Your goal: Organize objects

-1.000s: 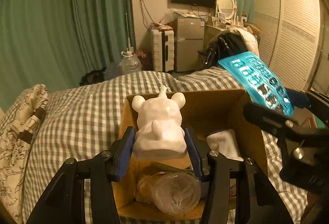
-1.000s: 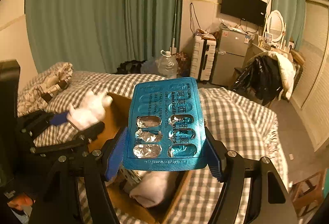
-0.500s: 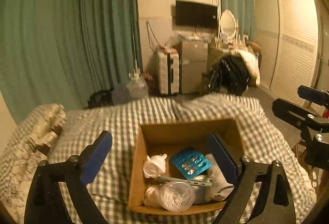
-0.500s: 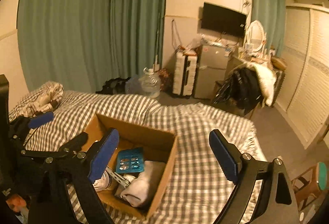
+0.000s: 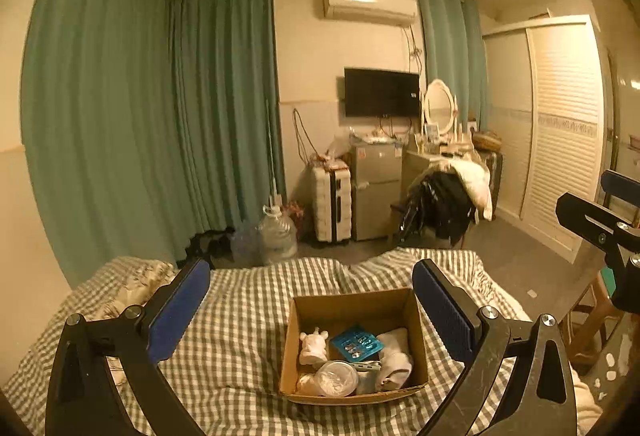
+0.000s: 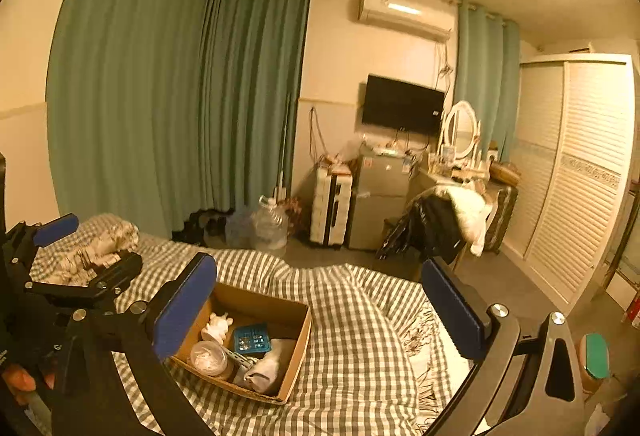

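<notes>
An open cardboard box [image 5: 344, 306] sits on the checked bed. Inside lie a white rhino figurine [image 5: 313, 346], a blue blister pack [image 5: 357, 341], a rolled white cloth [image 5: 394, 352] and a clear round jar [image 5: 335, 382]. My left gripper [image 5: 310, 288] hovers high above and behind the box, its jaws opening to full width with nothing between them. My right gripper [image 6: 320, 276] hangs above the bed to the right of the box [image 6: 298, 352]; its jaws are opening and empty. The figurine [image 6: 217, 326] and blister pack [image 6: 252, 340] show there too.
A checked bedspread [image 5: 240, 336] covers the bed, with a patterned pillow [image 6: 96, 240] at its left. A stool [image 6: 596, 356] stands off the bed's right edge. A water jug [image 5: 278, 236], suitcase [image 5: 332, 208], small fridge and clothes-draped chair [image 5: 448, 208] stand beyond the bed.
Both grippers let go: the figurine and the blister pack dropped into the box. Both grippers opened wide and rose up and back, so the box now looks small and far below.
</notes>
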